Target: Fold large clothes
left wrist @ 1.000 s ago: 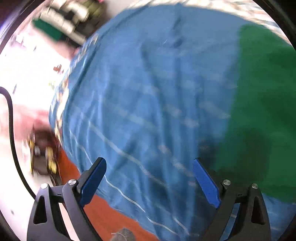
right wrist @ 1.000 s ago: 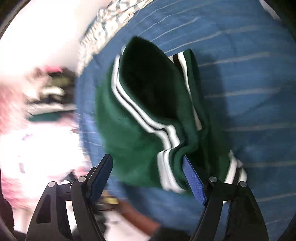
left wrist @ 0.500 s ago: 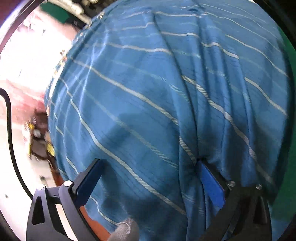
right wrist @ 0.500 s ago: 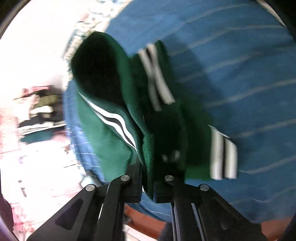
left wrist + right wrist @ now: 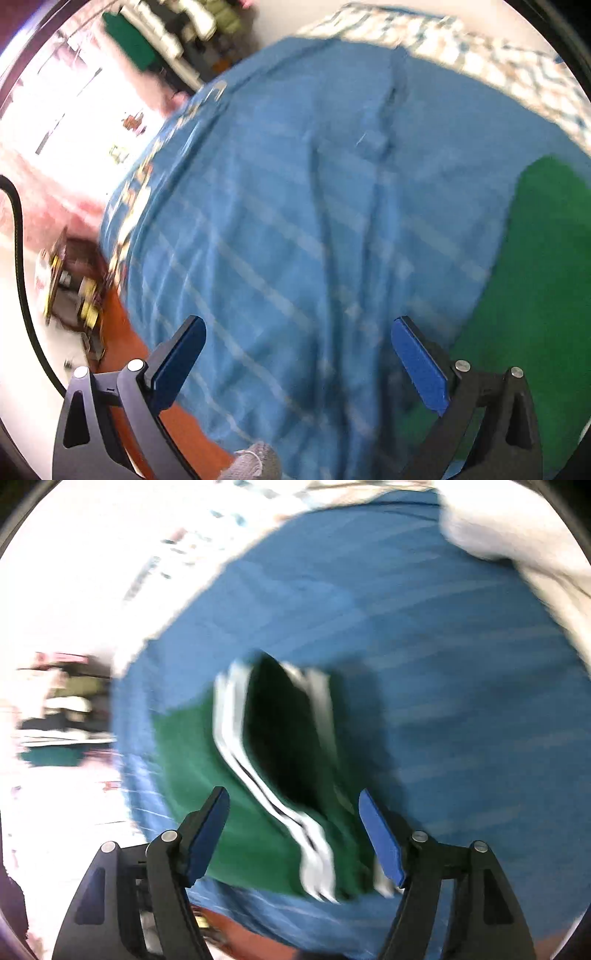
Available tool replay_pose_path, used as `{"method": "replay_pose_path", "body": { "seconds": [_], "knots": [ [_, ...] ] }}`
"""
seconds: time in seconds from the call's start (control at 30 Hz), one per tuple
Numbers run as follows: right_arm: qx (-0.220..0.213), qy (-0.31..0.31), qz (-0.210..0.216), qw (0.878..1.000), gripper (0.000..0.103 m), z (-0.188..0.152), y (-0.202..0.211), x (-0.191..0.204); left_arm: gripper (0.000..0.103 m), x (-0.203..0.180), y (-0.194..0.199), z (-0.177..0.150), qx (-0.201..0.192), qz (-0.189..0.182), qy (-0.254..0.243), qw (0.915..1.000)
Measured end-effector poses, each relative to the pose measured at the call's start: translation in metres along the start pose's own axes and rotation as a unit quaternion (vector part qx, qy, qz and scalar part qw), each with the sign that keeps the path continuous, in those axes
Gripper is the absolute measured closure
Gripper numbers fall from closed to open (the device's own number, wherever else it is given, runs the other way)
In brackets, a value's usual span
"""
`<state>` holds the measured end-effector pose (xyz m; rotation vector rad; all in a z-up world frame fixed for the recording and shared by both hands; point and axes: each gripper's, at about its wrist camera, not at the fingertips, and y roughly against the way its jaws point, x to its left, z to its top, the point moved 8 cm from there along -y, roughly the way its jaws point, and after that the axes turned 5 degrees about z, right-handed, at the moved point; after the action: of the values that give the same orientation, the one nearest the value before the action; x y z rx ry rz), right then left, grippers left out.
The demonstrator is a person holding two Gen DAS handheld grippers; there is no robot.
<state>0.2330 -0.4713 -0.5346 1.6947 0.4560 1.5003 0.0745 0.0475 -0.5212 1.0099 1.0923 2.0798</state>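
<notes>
Both claws, left claw [image 5: 295, 363] and right claw [image 5: 293, 834], were spread wide, gripping nothing. Green white-striped knit garment [image 5: 229, 797] lay bunched on blue striped bed sheet [image 5: 295, 221]. I judged between folds; next: regrip an edge.

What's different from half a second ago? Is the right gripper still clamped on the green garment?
No. The right gripper was shut on the green garment half a second ago; its jaws now stand apart and the garment lies released on the blue striped sheet. The left gripper has pulled back from the sheet, bringing the garment's edge into its view. It stays open and empty.
</notes>
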Motion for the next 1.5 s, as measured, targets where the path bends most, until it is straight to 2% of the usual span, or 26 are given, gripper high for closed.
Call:
{"method": "replay_pose_path", "body": {
  "seconds": [0.03, 0.1, 0.13, 0.17, 0.2, 0.23, 0.27, 0.3, 0.37, 0.47, 0.5, 0.57, 0.63, 0.67, 0.7, 0.73, 0.77, 0.87, 0.93, 1.07, 1.1, 1.13, 1.17, 1.3, 1.4, 1.5],
  "knots": [
    [-0.001, 0.001, 0.018, 1.000, 0.028, 0.011, -0.011, 0.006, 0.000, -0.009, 0.007, 0.009, -0.010, -0.008, -0.007, 0.9999],
    [-0.010, 0.024, 0.008, 1.000, 0.028, 0.035, -0.034, 0.013, 0.000, -0.032, 0.021, 0.029, -0.034, -0.017, -0.025, 0.9989],
    [-0.001, 0.037, 0.006, 0.999, 0.028, 0.046, -0.049, 0.014, 0.000, -0.041, 0.024, 0.036, -0.042, -0.020, -0.032, 0.9984],
    [0.032, 0.039, 0.025, 0.998, 0.030, 0.050, -0.074, 0.018, 0.000, -0.057, 0.029, 0.046, -0.054, -0.027, -0.045, 0.9972],
    [0.055, 0.037, 0.045, 0.997, 0.039, 0.057, -0.087, 0.016, 0.000, -0.069, 0.034, 0.051, -0.060, -0.030, -0.052, 0.9964],
    [0.063, 0.033, 0.072, 0.995, 0.091, 0.061, -0.098, 0.023, 0.000, -0.077, 0.036, 0.056, -0.065, -0.034, -0.059, 0.9956],
    [0.055, 0.029, 0.070, 0.996, 0.100, 0.061, -0.104, 0.027, 0.000, -0.088, 0.040, 0.062, -0.070, -0.042, -0.069, 0.9943],
    [0.050, 0.033, 0.060, 0.996, 0.100, 0.067, -0.105, 0.029, 0.000, -0.099, 0.044, 0.066, -0.077, -0.052, -0.077, 0.9927],
    [-0.005, 0.047, 0.055, 0.997, 0.101, 0.075, -0.079, 0.042, 0.000, -0.117, 0.053, 0.070, -0.080, -0.069, -0.093, 0.9901],
    [-0.056, 0.027, 0.025, 0.998, 0.101, 0.085, -0.044, 0.032, 0.000, -0.141, 0.062, 0.071, -0.059, -0.101, -0.110, 0.9870],
    [-0.059, 0.018, 0.015, 0.998, 0.101, 0.092, -0.034, 0.019, 0.000, -0.148, 0.062, 0.071, -0.056, -0.106, -0.115, 0.9860],
    [-0.053, -0.011, -0.016, 0.998, 0.101, 0.101, -0.042, -0.005, 0.000, -0.162, 0.059, 0.067, -0.052, -0.109, -0.131, 0.9840],
    [-0.010, -0.028, -0.042, 0.999, 0.097, 0.106, -0.067, -0.031, 0.000, -0.174, 0.050, 0.064, -0.053, -0.092, -0.151, 0.9828],
    [0.011, -0.034, -0.042, 0.998, 0.084, 0.108, -0.082, -0.041, 0.000, -0.177, 0.040, 0.063, -0.053, -0.066, -0.168, 0.9822],
    [0.025, -0.039, -0.042, 0.998, 0.076, 0.107, -0.088, -0.045, 0.000, -0.178, 0.036, 0.062, -0.053, -0.053, -0.176, 0.9816],
    [0.034, -0.050, -0.038, 0.997, 0.062, 0.104, -0.088, -0.047, 0.000, -0.176, 0.029, 0.061, -0.049, -0.042, -0.183, 0.9810],
    [0.028, -0.057, -0.029, 0.998, 0.051, 0.102, -0.078, -0.048, 0.000, -0.172, 0.025, 0.062, -0.044, -0.043, -0.181, 0.9816],
    [0.008, -0.053, 0.001, 0.999, 0.033, 0.080, -0.045, -0.043, 0.000, -0.156, 0.023, 0.060, -0.029, -0.062, -0.161, 0.9846],
    [0.026, -0.062, 0.011, 0.998, 0.033, 0.055, -0.045, -0.044, 0.000, -0.145, 0.026, 0.057, -0.025, -0.059, -0.154, 0.9861],
    [0.120, -0.081, 0.019, 0.989, 0.035, -0.019, -0.075, -0.059, 0.000, -0.130, 0.037, 0.045, -0.025, -0.055, -0.146, 0.9874],
    [0.131, -0.078, 0.018, 0.988, 0.045, -0.029, -0.085, -0.061, 0.000, -0.127, 0.040, 0.042, -0.026, -0.055, -0.148, 0.9871],
    [0.140, -0.071, 0.006, 0.988, 0.086, -0.042, -0.095, -0.065, 0.000, -0.126, 0.044, 0.038, -0.025, -0.055, -0.152, 0.9865],
    [0.146, -0.069, 0.001, 0.987, 0.092, -0.047, -0.101, -0.064, 0.000, -0.125, 0.048, 0.033, -0.023, -0.056, -0.157, 0.9857],
    [0.085, -0.056, 0.002, 0.995, 0.097, -0.045, -0.069, -0.044, 0.000, -0.125, 0.065, 0.018, -0.024, -0.069, -0.176, 0.9818],
    [0.036, -0.080, -0.001, 0.996, 0.097, -0.050, -0.025, -0.055, 0.000, -0.135, 0.063, 0.003, -0.020, -0.078, -0.196, 0.9773],
    [0.040, -0.079, -0.059, 0.994, 0.097, -0.059, -0.046, -0.090, 0.000, -0.151, 0.039, -0.014, -0.009, -0.084, -0.202, 0.9757]
  ]
}}
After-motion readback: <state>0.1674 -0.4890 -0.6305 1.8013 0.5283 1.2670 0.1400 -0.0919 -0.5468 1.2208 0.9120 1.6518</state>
